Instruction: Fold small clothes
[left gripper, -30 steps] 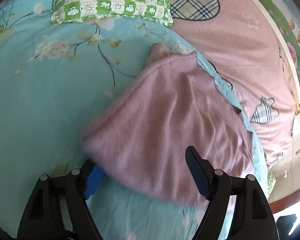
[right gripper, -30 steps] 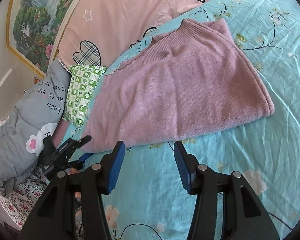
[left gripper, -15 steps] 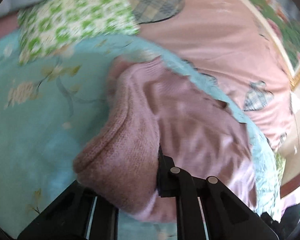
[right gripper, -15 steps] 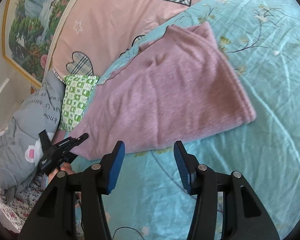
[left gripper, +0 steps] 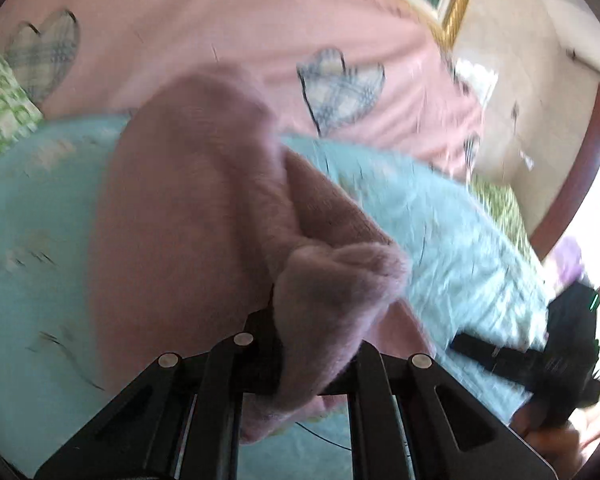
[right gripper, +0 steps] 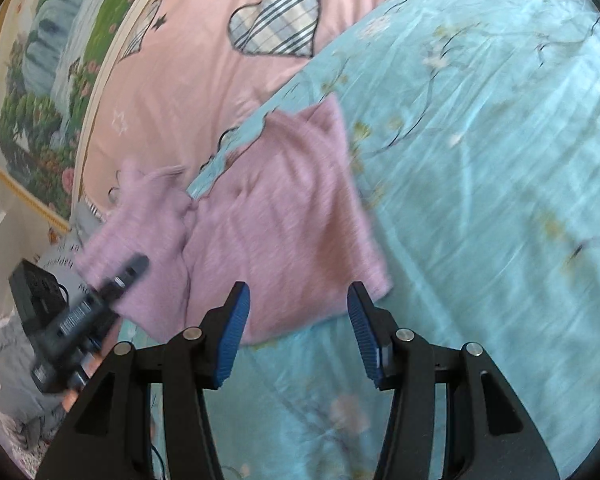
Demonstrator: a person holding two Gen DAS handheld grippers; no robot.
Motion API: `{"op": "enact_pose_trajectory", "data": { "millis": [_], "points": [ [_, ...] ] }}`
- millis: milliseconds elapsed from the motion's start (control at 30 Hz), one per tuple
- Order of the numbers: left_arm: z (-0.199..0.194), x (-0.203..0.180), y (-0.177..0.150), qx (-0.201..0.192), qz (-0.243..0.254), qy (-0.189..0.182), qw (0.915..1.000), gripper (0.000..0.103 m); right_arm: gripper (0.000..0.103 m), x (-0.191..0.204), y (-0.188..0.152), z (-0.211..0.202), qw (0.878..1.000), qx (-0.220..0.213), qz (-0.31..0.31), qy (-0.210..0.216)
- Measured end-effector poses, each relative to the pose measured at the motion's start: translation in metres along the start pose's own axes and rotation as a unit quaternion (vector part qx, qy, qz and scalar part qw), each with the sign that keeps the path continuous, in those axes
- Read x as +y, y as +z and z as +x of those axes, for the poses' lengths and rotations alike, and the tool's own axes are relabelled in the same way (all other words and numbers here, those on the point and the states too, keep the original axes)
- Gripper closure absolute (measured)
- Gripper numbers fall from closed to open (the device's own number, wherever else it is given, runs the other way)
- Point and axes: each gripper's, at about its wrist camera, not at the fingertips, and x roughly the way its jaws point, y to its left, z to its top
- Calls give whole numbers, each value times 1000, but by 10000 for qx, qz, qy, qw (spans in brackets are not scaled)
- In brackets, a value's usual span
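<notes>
A pink knitted sweater (right gripper: pixel 284 220) lies on the light blue flowered bed sheet (right gripper: pixel 480 160). My left gripper (left gripper: pixel 300 360) is shut on the sweater's edge (left gripper: pixel 332 304) and holds that part lifted and folded over the rest. In the right wrist view the left gripper (right gripper: pixel 128 272) shows at the left, with pink cloth bunched above it. My right gripper (right gripper: pixel 296 332) is open and empty, just in front of the sweater's near edge. In the left wrist view the right gripper (left gripper: pixel 520 356) shows at the right.
A pink quilt with plaid hearts (right gripper: pixel 204 52) lies behind the sheet. A framed painting (right gripper: pixel 40 92) hangs on the wall at left. A grey quilt (right gripper: pixel 4 368) lies at the lower left. A green checked pillow (left gripper: pixel 0 108) sits at the far left.
My left gripper shut on the sweater's edge, then lifted it and carried it over the garment toward the right. My right gripper stayed open and shifted slightly.
</notes>
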Motion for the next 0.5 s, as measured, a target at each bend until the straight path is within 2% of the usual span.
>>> {"op": "enact_pose_trajectory", "data": {
  "millis": [100, 233, 400, 500],
  "points": [
    [23, 1, -13, 244, -6, 78, 9997, 96, 51, 2, 24, 6, 9999, 77, -121, 67],
    [19, 7, -13, 201, -115, -8, 9997, 96, 51, 26, 51, 32, 9978, 276, -424, 416],
    [9, 14, -10, 135, -170, -90, 9997, 96, 51, 61, 78, 105, 9898, 825, -432, 1077],
    [6, 12, -12, 114, -180, -116, 9997, 96, 51, 74, 83, 146, 9855, 1176, -414, 1154]
  ]
}}
